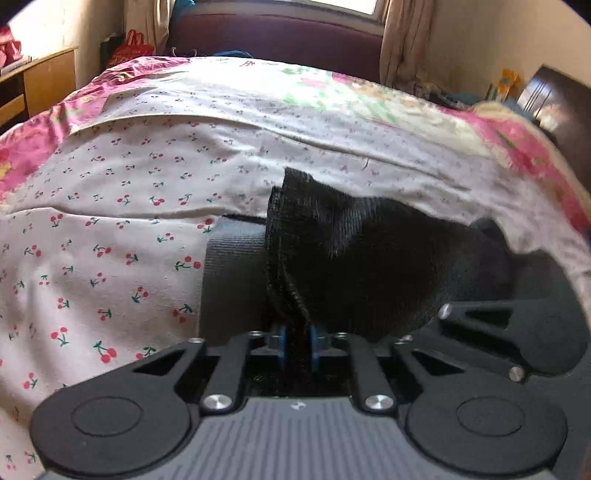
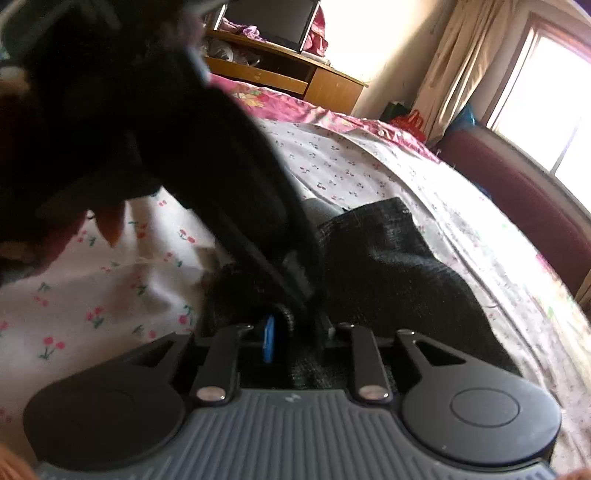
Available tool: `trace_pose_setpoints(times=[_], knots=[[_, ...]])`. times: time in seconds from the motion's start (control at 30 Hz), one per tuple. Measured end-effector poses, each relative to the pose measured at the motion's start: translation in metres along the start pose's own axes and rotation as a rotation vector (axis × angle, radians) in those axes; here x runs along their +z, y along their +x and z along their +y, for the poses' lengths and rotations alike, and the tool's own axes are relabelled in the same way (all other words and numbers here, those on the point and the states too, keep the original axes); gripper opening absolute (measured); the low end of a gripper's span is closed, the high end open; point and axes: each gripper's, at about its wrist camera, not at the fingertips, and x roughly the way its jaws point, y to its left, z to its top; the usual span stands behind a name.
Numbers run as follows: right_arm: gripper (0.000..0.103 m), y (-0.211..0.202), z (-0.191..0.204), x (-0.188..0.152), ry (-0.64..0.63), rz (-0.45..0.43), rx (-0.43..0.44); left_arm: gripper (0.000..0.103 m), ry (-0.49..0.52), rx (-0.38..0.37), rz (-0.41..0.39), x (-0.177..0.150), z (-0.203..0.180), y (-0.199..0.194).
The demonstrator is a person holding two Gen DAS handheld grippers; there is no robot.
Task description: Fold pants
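The black pants [image 1: 369, 254] are bunched up over the cherry-print bedsheet [image 1: 110, 221]. My left gripper [image 1: 297, 343] is shut on a thick fold of the black fabric, which stands up between its blue pads. In the right wrist view the pants [image 2: 388, 266] lie on the sheet [image 2: 110, 295] and run into my right gripper [image 2: 295, 332], which is shut on them; one blue pad [image 2: 269, 341] shows. The left gripper's body and the person's dark sleeve [image 2: 147, 129] hang close over the right gripper. The right gripper's frame [image 1: 517, 332] shows at the right of the left wrist view.
The bed has a pink floral quilt [image 1: 517, 140] at its edges. A maroon headboard [image 1: 277, 33] and a window lie beyond. A wooden desk [image 2: 295, 77] stands beside the bed, a red bag [image 1: 133, 48] on the floor near the curtain.
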Motion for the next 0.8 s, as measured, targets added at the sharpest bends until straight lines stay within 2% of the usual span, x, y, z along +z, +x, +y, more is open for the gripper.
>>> trace_pose_setpoints(times=[0.03,0.27,0.37,0.43,0.5,0.57,0.63,0.67,0.7,0.8], knots=[[0.007,-0.003,-0.005,0.003,0.039,0.005,0.026,0.025,0.0,-0.009,-0.01,0.001,0.001,-0.005],[0.006,-0.013,-0.011,0.027,0.11,-0.048,0.069,0.025,-0.023,-0.004,-0.076,0.012,0.014,-0.033],[0.006,-0.002,-0.009,0.038,0.112,-0.044,0.08,0.025,-0.046,0.025,-0.062,0.012,0.023,-0.029],[0.01,0.011,-0.007,0.038,0.088,0.009,0.079,0.035,-0.025,0.094,-0.025,0.007,0.024,-0.016],[0.01,0.005,-0.016,0.029,0.131,0.001,0.108,0.038,0.012,0.131,-0.021,0.002,0.019,-0.013],[0.017,-0.019,-0.034,0.019,0.202,-0.017,0.137,0.038,0.046,0.17,-0.053,0.001,0.011,-0.022],[0.034,-0.053,-0.06,0.004,0.293,-0.054,0.157,0.038,0.085,0.21,-0.084,0.001,0.003,-0.033],[0.038,-0.071,-0.075,-0.006,0.328,-0.07,0.153,0.039,0.095,0.226,-0.093,0.002,0.0,-0.037],[0.045,-0.087,-0.089,-0.017,0.355,-0.075,0.129,0.039,0.101,0.25,-0.1,0.002,-0.002,-0.041],[0.047,-0.137,-0.139,-0.065,0.471,-0.052,-0.03,0.039,0.122,0.268,-0.132,0.004,-0.015,-0.051]])
